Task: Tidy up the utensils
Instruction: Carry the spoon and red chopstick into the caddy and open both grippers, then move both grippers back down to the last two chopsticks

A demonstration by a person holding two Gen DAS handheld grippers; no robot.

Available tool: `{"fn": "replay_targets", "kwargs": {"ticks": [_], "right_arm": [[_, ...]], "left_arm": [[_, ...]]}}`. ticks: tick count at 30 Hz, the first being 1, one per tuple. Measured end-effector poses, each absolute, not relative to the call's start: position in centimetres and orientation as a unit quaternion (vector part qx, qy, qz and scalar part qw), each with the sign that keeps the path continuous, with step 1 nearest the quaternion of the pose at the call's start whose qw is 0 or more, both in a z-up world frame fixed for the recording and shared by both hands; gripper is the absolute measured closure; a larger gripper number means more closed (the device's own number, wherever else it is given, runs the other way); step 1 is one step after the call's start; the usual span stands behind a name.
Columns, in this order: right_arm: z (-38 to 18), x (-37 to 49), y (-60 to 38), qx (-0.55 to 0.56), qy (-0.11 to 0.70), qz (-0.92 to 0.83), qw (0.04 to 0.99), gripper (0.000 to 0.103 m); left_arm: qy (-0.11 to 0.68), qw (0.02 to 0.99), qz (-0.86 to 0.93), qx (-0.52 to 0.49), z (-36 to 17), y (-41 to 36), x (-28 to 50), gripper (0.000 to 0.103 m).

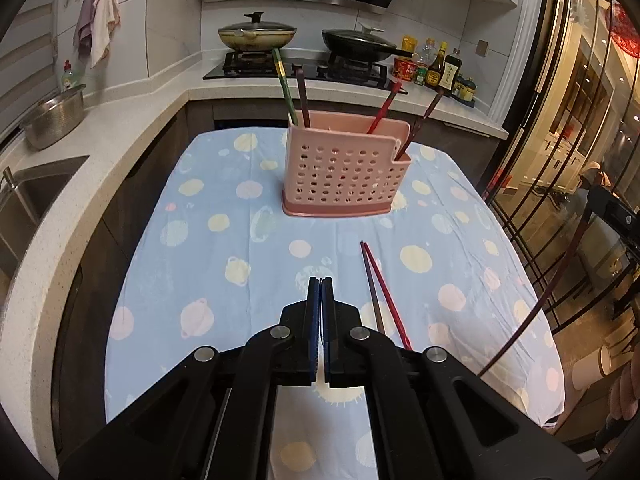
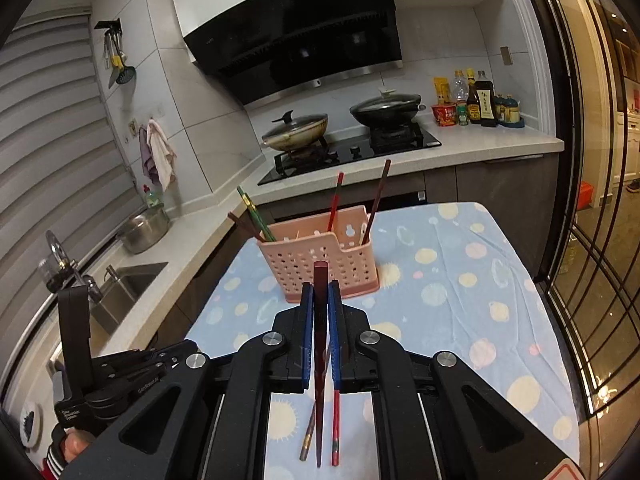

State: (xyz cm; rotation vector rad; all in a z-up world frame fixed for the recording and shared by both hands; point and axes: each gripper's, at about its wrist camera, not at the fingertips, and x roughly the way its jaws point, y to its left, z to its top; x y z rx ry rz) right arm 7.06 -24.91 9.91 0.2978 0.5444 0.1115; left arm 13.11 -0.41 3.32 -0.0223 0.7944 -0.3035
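A pink perforated utensil holder (image 1: 343, 172) stands on the blue patterned table; it also shows in the right wrist view (image 2: 320, 262). Several chopsticks stand in it: green and brown at its left, red and dark at its right. My left gripper (image 1: 320, 285) is shut and empty above the cloth. Two chopsticks, one red (image 1: 386, 296) and one brown, lie on the cloth just to its right. My right gripper (image 2: 321, 288) is shut on a dark brown chopstick (image 2: 320, 312), held above the table in front of the holder. That chopstick appears as a long dark rod at the right of the left wrist view (image 1: 532, 312).
The table cloth (image 1: 240, 240) is edged by a white counter with a sink (image 1: 32, 196) and a steel bowl (image 1: 54, 120) at the left. A hob with two lidded pans (image 2: 340, 128) and sauce bottles (image 2: 476, 100) lies behind. Glass doors stand on the right.
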Motion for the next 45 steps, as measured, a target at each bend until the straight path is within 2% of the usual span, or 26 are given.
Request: {"fn": "replay_targets", "kwargs": {"ticks": [12,17,24,37,38,40,41,42,45], "right_arm": [[16.9,16.2,-26.9,0.163,0.186,0.055,0.967,0.096],[19.5,20.7,-26.9,0.162,0.162,0.054,0.972,0.096],[18.9,26.2,-26.4,0.163,0.168,0.054,0.971,0.096],[11.8,31.8,-24.5,0.142,0.256,0.064,0.954,0.095],[11.6,31.6,-24.5,0.143,0.255,0.063,0.954,0.090],[11.5,31.2,-24.7,0.145,0.253,0.060,0.955,0.083],[11.5,30.9,-24.7,0.148,0.252,0.060,0.954,0.078],[11.7,30.6,-24.8,0.149,0.250,0.059,0.955,0.076],[12.1,29.5,-24.9,0.147,0.245,0.060,0.956,0.075]], "left_arm": [[0.277,0.948,-0.154,-0.008,14.5,-2.9,20.8,0.102],[0.248,0.957,-0.153,-0.010,17.3,-4.3,24.4,0.102],[0.262,0.954,-0.145,0.001,16.1,-6.1,29.4,0.102],[0.313,0.941,-0.126,-0.001,10.9,-6.3,33.2,0.100],[0.314,0.942,-0.121,0.000,10.8,-6.2,33.3,0.098],[0.315,0.942,-0.113,-0.005,10.6,-6.0,33.4,0.076],[0.313,0.944,-0.108,-0.008,10.6,-5.8,33.3,0.058],[0.309,0.946,-0.102,-0.011,10.7,-5.6,33.1,0.050],[0.307,0.946,-0.102,-0.017,11.1,-5.2,32.5,0.049]]}}
